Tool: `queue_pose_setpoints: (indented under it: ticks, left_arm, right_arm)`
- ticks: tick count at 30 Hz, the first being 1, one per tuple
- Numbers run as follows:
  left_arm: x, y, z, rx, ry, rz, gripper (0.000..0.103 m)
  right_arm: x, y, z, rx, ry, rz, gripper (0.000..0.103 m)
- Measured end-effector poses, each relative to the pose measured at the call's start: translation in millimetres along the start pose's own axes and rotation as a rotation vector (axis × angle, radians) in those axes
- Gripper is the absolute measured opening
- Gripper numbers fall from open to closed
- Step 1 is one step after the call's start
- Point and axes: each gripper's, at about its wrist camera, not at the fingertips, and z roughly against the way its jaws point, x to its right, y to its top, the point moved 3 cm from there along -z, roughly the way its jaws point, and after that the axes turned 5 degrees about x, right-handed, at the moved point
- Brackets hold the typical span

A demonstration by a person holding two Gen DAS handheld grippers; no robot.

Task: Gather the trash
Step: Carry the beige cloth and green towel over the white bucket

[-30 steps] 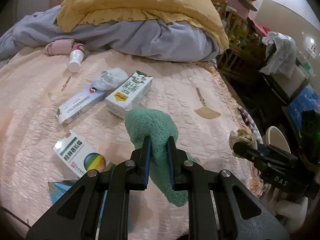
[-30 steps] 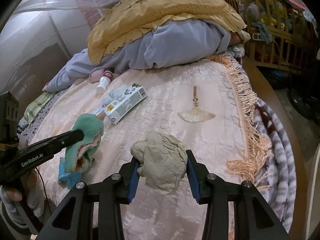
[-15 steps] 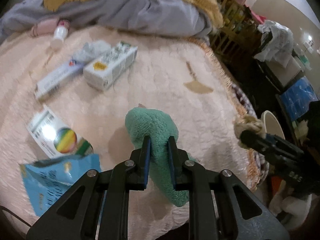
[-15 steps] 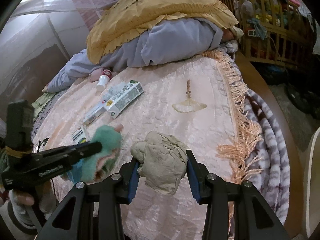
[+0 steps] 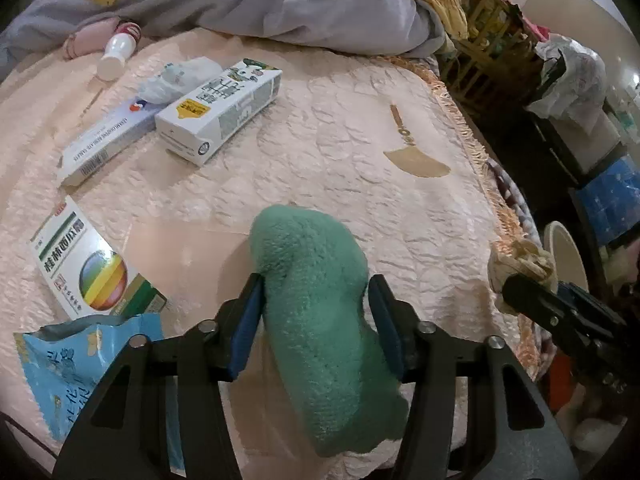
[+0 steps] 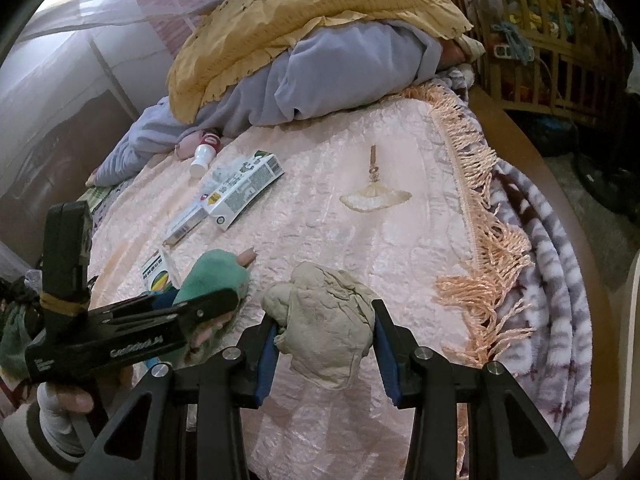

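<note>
My left gripper (image 5: 314, 300) has opened wide around a green fluffy sock (image 5: 316, 300), which lies between its jaws on the pink bedspread (image 5: 340, 140). My right gripper (image 6: 324, 332) is shut on a crumpled beige sock (image 6: 326, 328) near the bed's right edge. Trash lies on the bed: a white carton (image 5: 220, 110), a long toothpaste box (image 5: 106, 146), a medicine box (image 5: 86, 266), a blue wrapper (image 5: 76, 368), a crumpled tissue (image 5: 180, 80) and a small white bottle (image 5: 116, 54).
A grey quilt (image 5: 280, 4) and yellow pillow (image 6: 320, 12) are piled at the head of the bed. The fringed bed edge (image 6: 480, 240) runs along the right. A white bin (image 5: 568, 256) stands on the floor beside the bed. A wooden crib (image 6: 552, 32) is behind.
My left gripper's jaws have opened from a tight pinch on the green sock to a wide spread, and it has lowered toward the bed. My right gripper kept its hold on the beige sock.
</note>
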Motion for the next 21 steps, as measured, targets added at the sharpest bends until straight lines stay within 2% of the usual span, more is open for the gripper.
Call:
queue_pose_setpoints:
  ticks: [4, 14, 21]
  left_arm:
    - [5.2, -1.4, 7.1, 0.017, 0.003, -0.025, 0.035]
    - [41.1, 3.4, 45.1, 0.094, -0.034, -0.106, 0.034]
    - [68.7, 7.1, 55.9, 0.112, -0.068, -0.145, 0.034]
  right_arm:
    - [-0.4, 0.2, 0.4, 0.003, -0.001, 0.001, 0.041]
    - [3.6, 4.7, 23.8, 0.050, 0.000, -0.003, 0.041]
    - [14.2, 6.2, 48.9, 0.089, -0.019, -0.005, 0.041]
